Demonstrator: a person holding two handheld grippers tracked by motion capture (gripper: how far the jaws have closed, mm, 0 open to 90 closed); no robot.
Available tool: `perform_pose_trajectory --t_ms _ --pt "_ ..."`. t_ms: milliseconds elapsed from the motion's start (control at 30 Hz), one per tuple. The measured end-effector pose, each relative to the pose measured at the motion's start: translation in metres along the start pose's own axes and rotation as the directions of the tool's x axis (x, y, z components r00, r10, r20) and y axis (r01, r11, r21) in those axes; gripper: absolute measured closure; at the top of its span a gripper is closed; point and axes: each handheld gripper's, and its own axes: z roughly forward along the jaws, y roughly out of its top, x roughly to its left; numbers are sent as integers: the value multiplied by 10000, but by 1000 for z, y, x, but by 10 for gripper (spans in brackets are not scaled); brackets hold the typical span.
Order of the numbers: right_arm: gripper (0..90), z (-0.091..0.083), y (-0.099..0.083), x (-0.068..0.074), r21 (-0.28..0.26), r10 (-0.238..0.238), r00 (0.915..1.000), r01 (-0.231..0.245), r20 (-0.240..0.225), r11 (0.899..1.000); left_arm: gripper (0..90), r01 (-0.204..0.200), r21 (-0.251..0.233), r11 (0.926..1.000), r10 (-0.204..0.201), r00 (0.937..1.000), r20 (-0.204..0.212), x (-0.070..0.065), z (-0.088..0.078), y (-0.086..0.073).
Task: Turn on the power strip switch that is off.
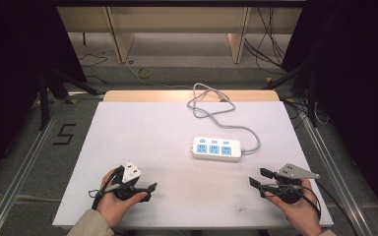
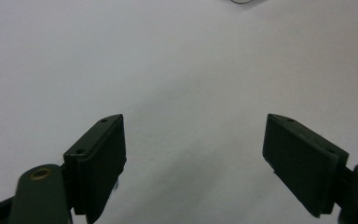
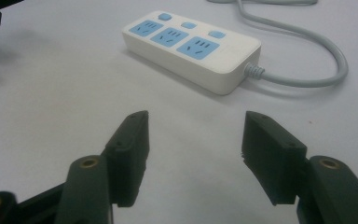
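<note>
Near desk (image 1: 128, 147) centre: power strip (image 1: 217, 148), rigid, light, slick plastic; grip across narrow sides. Left tongs (image 1: 149, 191), right tongs (image 1: 257, 179) wide open, empty.

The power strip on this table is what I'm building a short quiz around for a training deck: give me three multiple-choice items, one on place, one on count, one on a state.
1. Where does the power strip lie on the table?
A. Right of centre, between the grippers and the far edge
B. At the near left corner
C. Under the left gripper

2. How many blue sockets does it have?
A. One
B. Three
C. Five

3. How do the right gripper's fingers stand?
A. Shut on the cord
B. Shut on nothing
C. Apart, with nothing between them

Answers: 1 A, the high view shows it there; 2 B, three blue faces sit in a row; 3 C, bare table shows between them.
</note>
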Motion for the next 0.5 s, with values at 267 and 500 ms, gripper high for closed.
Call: perform_pose_trajectory --t_ms 267,500 --pt "781 -4 3 2 546 -463 9986 450 236 9975 213 67 -63 10000 -68 10000 -72 0 0 0" --pt "900 -5 8 1 1157 -563 9981 530 252 9919 214 7 -12 10000 -8 9999 -147 0 1 0"
